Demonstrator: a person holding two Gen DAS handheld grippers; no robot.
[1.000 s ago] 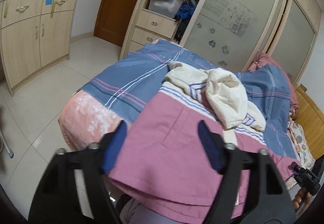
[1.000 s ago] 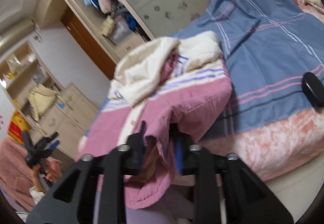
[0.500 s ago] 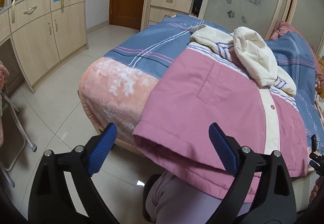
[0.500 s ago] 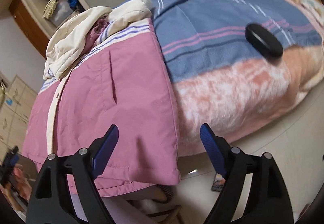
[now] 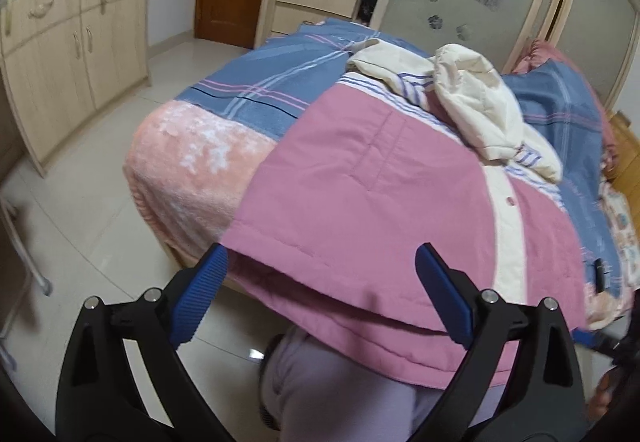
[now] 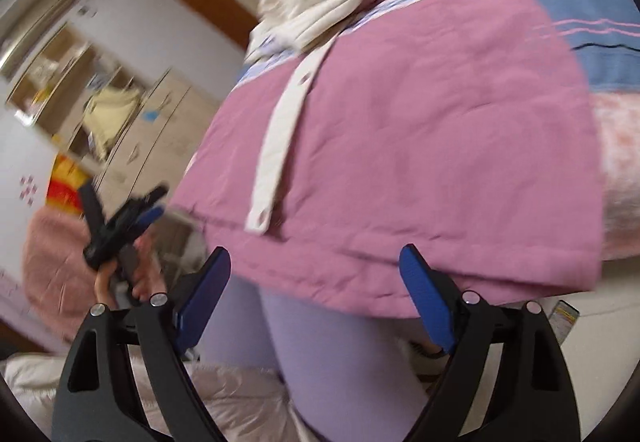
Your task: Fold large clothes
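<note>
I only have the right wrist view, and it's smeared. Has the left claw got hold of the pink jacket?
Observer: No. The left claw has its jaws opening. The hem of the pink jacket shows between its fingers, unpinched.
Operator: Is there a pocket on that half?
Observer: Yes, a pocket welt runs up the panel left of the cream placket.
Operator: Is anything loose on the bed past the jacket?
Observer: A small black object lies just off the jacket's right edge. It is too small to identify.
</note>
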